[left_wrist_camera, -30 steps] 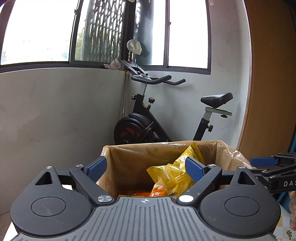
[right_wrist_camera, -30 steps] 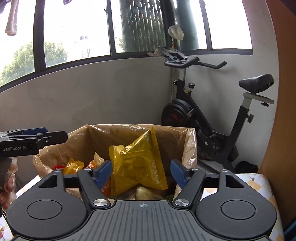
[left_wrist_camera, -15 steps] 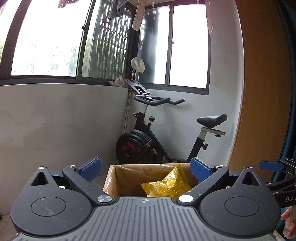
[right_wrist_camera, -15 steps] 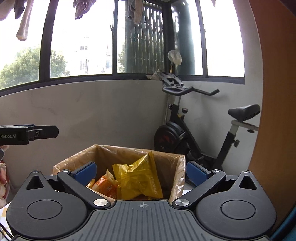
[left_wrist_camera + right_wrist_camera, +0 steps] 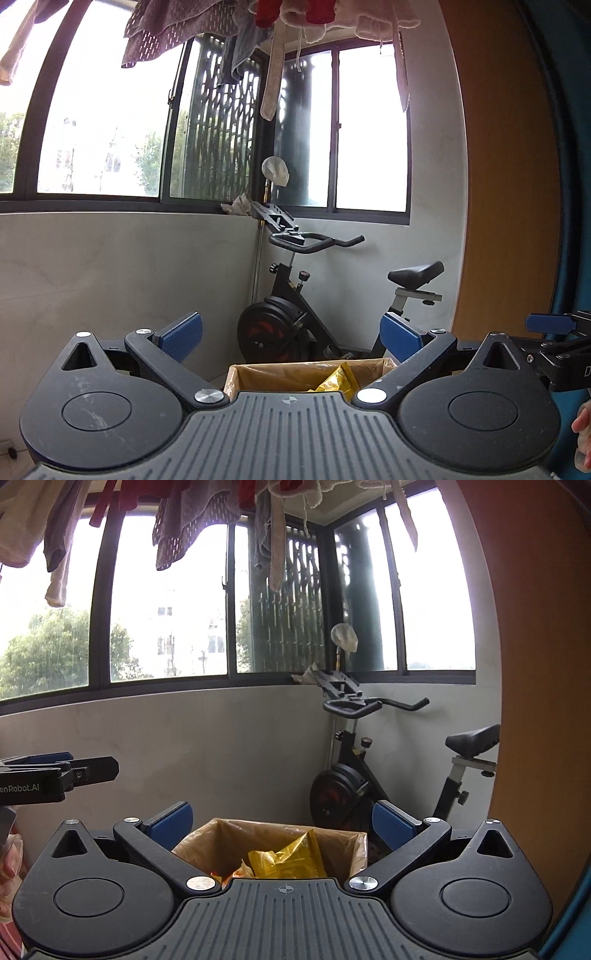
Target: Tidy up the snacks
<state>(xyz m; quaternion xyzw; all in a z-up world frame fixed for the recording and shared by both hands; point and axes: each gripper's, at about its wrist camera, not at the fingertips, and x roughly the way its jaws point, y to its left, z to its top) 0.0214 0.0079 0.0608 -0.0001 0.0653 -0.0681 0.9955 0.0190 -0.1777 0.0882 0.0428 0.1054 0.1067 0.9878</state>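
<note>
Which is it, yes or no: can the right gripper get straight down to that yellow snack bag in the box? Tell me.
Probably yes. The right gripper is open and empty, the yellow snack bag lies exposed on top, and the lined box has no lid; nothing stands between them.

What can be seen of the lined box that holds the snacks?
The box sits low in both wrist views, beyond the open grippers, its lower part hidden behind their bodies. It looks like a rectangular box lined with a thin, crinkled, brownish translucent plastic bag folded over the rim. It stands upright with its top open. Inside, a crumpled yellow snack packet leans up toward the rim, with an orange packet beside it. Neither gripper touches it. An exercise bike stands behind it.
</note>
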